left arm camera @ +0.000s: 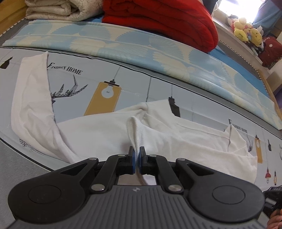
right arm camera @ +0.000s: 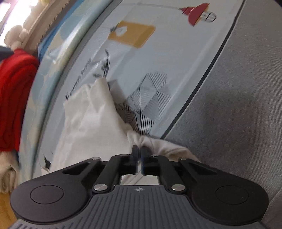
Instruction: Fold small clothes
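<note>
A thin ridge of the white shirt [left arm camera: 109,130] is pinched by the left gripper [left arm camera: 137,155], its jaws clamped together. A bunched edge is clamped by the right gripper [right arm camera: 140,155]. The shirt is spread over the bed [left arm camera: 158,84]. Either shallow pinch could be lost if pulled unevenly, and the far sleeve [left arm camera: 30,98] could be dragged askew.

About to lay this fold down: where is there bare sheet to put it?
Bare printed sheet lies beyond the white shirt, between its raised sleeve and the blue mat. Plain grey cover is free at the right tongs. The back is crowded: red quilt, beige blanket.
</note>
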